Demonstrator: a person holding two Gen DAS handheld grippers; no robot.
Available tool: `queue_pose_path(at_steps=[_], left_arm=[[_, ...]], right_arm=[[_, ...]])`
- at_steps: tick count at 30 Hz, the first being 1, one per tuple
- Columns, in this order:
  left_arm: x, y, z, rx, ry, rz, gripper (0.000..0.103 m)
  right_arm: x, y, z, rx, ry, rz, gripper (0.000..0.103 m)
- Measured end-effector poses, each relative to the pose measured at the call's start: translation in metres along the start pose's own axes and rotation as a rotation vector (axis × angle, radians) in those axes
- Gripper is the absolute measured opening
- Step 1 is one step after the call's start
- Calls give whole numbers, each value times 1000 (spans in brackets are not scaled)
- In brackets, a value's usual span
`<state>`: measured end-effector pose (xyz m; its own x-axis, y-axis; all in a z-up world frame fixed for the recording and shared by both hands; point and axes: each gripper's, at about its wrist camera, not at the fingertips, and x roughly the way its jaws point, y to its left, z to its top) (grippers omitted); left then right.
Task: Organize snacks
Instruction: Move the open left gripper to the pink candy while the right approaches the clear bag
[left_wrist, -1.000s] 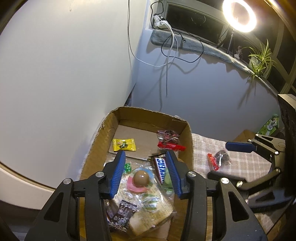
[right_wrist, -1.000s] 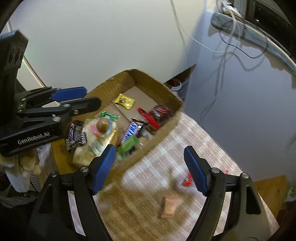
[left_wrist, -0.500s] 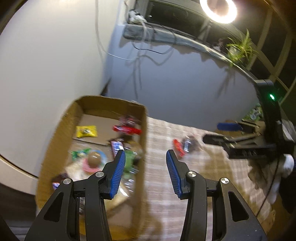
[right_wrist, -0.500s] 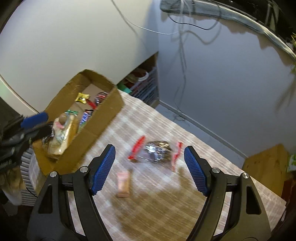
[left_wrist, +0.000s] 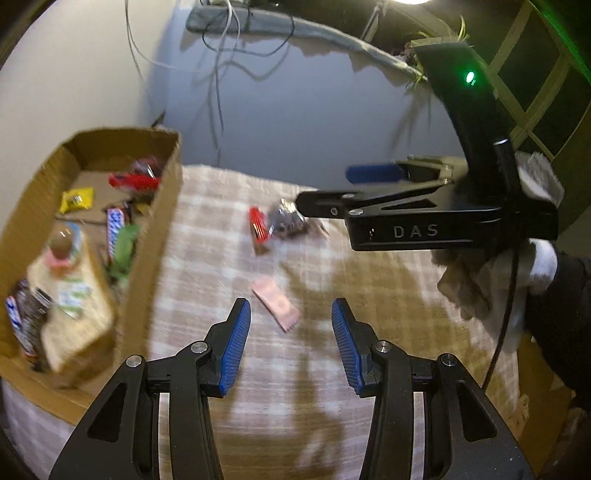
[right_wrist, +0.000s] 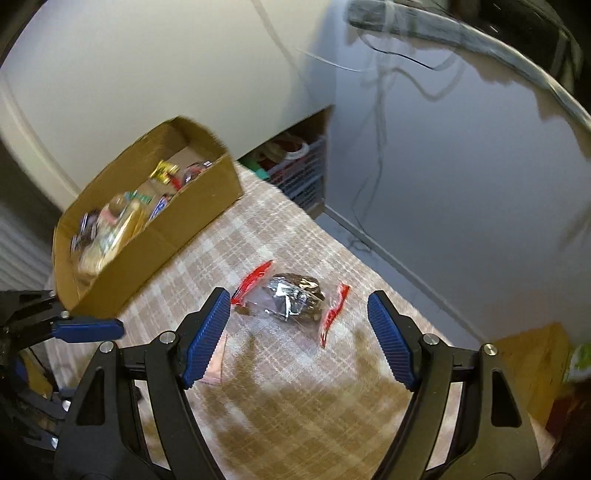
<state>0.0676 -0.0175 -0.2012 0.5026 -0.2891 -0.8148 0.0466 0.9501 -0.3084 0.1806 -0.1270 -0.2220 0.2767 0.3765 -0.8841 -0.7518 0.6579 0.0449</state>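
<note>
Lying ahead of the left gripper (left_wrist: 290, 339): one pink wafer packet (left_wrist: 276, 303), flat on the checked tablecloth (left_wrist: 369, 295), just beyond the fingertips and a little left of the gap's centre line. Long axis: diagonal, running from far-left to near-right across the gap. Jaws: part-open, nothing between them.

Lying ahead of the right gripper (right_wrist: 295, 336): one clear bag of foil-wrapped sweets with red ends (right_wrist: 291, 299), roughly centred between the widely parted, empty jaws; long axis crosswise to the fingers.

Nearer hand: left for the pink packet, right for the red-ended bag.

Destination, by judgement: cardboard box (left_wrist: 159, 229) at the table's left edge, already holding a yellow sweet (left_wrist: 77, 199), chocolate bars and a bread pack.

Surroundings: pale wall with hanging cables (left_wrist: 221, 74); wooden crate (right_wrist: 535, 362) beyond the table's right edge.
</note>
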Motion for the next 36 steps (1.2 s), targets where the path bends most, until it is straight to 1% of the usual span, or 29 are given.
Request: queue_pose_path(at_steps=[2,7,10,14,17,21,24,26,30,34,36], left_arm=[[8,0,-3,-8,9,10,45],[26,1,-8,-66,18,31,45],[35,-1,-8,-74,20,39,45],[45,-7,-8,-71,32,50,45],[50,-9,-10,-73,39,55,44],[56,-10,-9,-69,40,78,44],[60,-13,-6,-53,33,102,36],[62,-15,-4,-50,32,107,36],[67,-17,0,-33,24,134,27],[68,-19,3,-1,24,153,17],[68,-17,4,-4,27,143,16]], right_arm=[[5,5,-1,-82,9,22,79],[19,7,-6,-238,40,24,79],[26,5,-5,-293,37,-4,79],[34,8,0,-356,33,21,79],[42,15,5,-407,33,22,79],[53,18,9,-418,42,50,79],[58,15,10,-406,54,73,79],[60,13,11,-400,62,86,79],[62,11,8,-399,93,129,79],[66,13,0,-405,121,138,79],[67,10,-3,-397,122,129,78]])
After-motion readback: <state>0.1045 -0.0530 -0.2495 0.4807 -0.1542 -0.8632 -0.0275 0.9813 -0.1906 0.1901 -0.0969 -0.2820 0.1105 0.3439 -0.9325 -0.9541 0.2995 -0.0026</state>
